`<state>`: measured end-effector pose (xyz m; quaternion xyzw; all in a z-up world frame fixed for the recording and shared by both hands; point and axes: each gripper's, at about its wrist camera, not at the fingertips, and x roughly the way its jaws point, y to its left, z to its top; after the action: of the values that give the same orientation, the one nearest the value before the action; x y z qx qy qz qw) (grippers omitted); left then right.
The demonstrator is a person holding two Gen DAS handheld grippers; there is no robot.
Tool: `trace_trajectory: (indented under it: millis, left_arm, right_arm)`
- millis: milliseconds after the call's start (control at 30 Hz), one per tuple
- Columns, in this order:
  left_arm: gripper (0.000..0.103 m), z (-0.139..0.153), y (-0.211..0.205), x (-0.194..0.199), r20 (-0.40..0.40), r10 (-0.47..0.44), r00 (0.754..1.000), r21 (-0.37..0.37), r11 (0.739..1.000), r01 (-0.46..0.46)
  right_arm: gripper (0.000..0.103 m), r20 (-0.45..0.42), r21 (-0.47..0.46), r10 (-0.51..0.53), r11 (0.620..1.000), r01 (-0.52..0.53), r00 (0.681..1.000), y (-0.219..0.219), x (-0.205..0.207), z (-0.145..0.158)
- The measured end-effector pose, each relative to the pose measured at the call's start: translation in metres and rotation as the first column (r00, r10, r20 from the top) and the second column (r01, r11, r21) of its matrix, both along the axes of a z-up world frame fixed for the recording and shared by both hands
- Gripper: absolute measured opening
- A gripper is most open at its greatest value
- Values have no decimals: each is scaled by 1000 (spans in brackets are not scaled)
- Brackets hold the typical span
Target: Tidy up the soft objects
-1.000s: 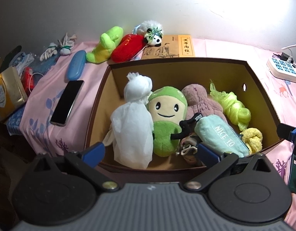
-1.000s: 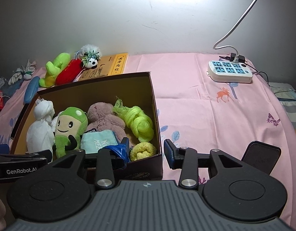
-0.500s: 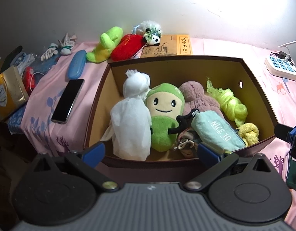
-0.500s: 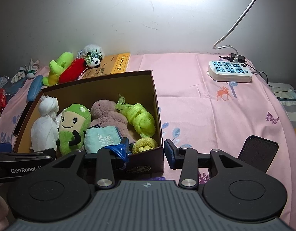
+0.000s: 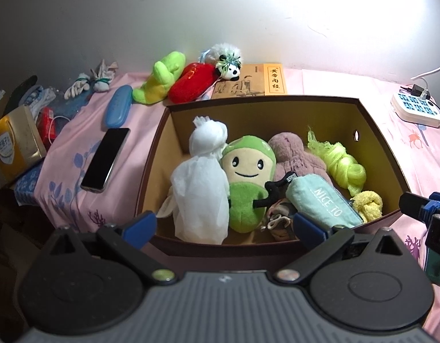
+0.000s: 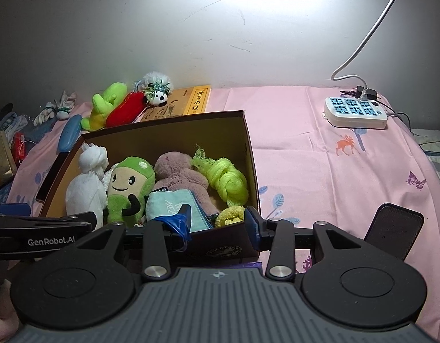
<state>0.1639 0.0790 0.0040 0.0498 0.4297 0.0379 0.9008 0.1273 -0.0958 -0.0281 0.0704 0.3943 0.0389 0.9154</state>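
Note:
A brown cardboard box [image 5: 151,168] [image 6: 250,154] on the pink bed holds a white cloth bundle [image 5: 201,197], a green smiling plush [image 5: 247,183] [image 6: 128,185], a mauve plush [image 5: 291,154], a teal "NICE TO" pouch [image 5: 320,203], a neon green knot [image 5: 340,165] [image 6: 224,177] and a yellow knot [image 5: 367,204]. Behind the box lie a green plush [image 5: 160,83], a red plush [image 5: 192,84] and a panda toy [image 5: 227,64]. My left gripper [image 5: 224,225] is open and empty at the box's near wall. My right gripper [image 6: 217,223] is open and empty at the box's near right corner.
A phone [image 5: 105,158], a blue case [image 5: 117,108], tied socks [image 5: 89,84] and a gold bag [image 5: 15,143] lie left of the box. A yellow book [image 5: 258,84] lies behind it. A power strip [image 6: 356,111] and a dark pad [image 6: 394,231] are on the right.
Both grippers have drawn back slightly from the box, which now sits a little farther away in both views. Nothing in the box moved.

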Motion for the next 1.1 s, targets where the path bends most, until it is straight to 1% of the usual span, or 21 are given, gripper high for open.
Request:
trace_trajectory:
  millis: [300, 633, 933, 1100]
  left_arm:
    - [101, -1, -3, -8, -1, 0, 1000, 13, 1000, 0]
    - [102, -1, -5, -18, -4, 6, 1000, 19, 1000, -6]
    - [102, -5, -7, -24, -33, 12, 999, 23, 1000, -11]
    - [102, -11, -5, -26, -73, 23, 997, 22, 1000, -22]
  right_arm:
    - [24, 19, 32, 17, 999, -17, 1000, -1, -8, 3]
    - [25, 49, 39, 43, 998, -45, 998, -2, -19, 7]
    - [25, 35, 45, 35, 998, -36, 999, -5, -26, 3]
    - [25, -6, 51, 26, 998, -26, 1000, -5, -28, 0]
